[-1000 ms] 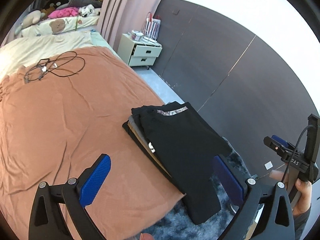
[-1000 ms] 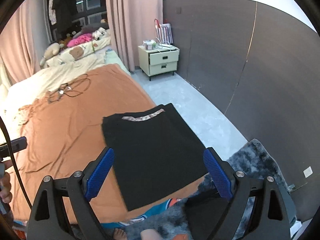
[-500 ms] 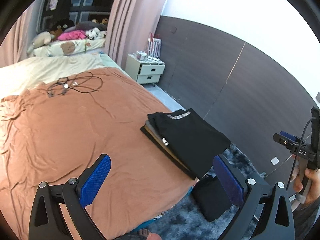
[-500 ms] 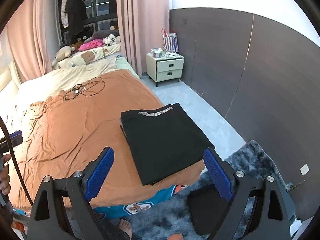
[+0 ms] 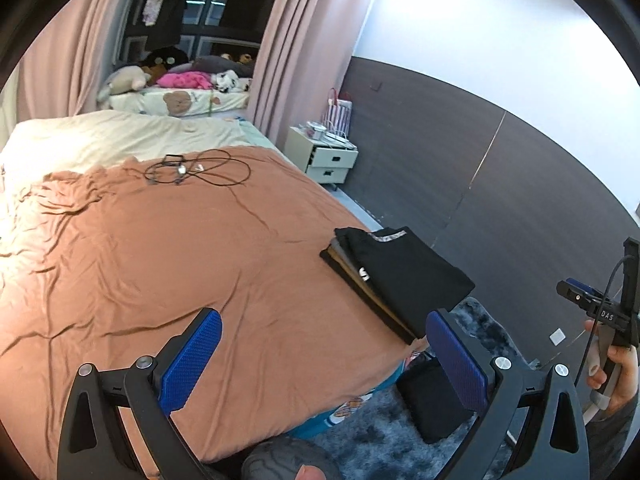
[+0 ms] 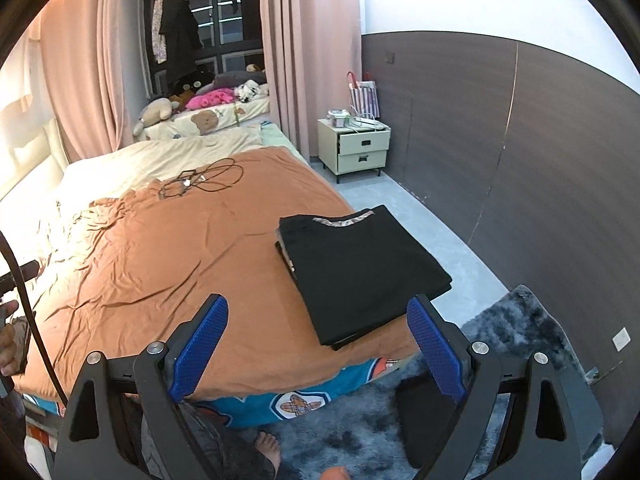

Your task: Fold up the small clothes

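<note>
The folded clothes are stacked at the bed's near right corner. Both claws, left gripper and right gripper, are held apart, empty. The stack could be knocked off the edge.

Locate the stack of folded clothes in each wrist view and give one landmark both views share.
Left wrist view: the stack of folded clothes lies right of centre, at the bed's near right corner.
Right wrist view: the stack sits just right of centre, on the orange bedspread.
Shared landmark: the cream nightstand beside the pink curtain.
</note>
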{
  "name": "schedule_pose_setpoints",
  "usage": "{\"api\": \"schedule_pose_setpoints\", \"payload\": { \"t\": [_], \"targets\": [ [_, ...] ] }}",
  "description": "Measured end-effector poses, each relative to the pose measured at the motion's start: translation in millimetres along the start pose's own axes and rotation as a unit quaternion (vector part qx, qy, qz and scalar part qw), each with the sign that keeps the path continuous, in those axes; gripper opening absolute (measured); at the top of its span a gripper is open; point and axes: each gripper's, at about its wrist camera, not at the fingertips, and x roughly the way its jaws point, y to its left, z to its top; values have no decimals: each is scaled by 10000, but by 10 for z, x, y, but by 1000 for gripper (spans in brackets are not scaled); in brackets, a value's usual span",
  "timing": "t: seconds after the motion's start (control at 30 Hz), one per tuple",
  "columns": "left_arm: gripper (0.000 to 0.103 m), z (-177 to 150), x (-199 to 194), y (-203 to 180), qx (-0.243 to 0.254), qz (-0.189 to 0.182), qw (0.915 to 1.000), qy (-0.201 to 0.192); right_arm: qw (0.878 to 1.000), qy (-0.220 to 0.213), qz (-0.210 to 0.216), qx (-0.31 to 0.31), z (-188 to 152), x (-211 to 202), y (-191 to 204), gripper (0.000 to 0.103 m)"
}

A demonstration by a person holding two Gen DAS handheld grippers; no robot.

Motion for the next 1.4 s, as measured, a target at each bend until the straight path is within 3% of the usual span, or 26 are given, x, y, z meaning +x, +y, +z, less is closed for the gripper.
{"api": "schedule_pose_setpoints", "payload": {
  "t": [0.57, 0.87, 1.4],
  "targets": [
    [103, -585, -1063, 277, -71, 311, 9972, -681, 9978, -559, 288, -209, -835, -454, 309, 90],
    [103, -988, -1377, 402, -63, 534, 9953, -802, 9954, -846, 423, -155, -1269, -751, 412, 90],
    [103, -1717, -1832, 345, 377, 1111, 9861, -1180, 9899, -1280, 611, 31, -2013, -868, 508, 90]
  ]
}}
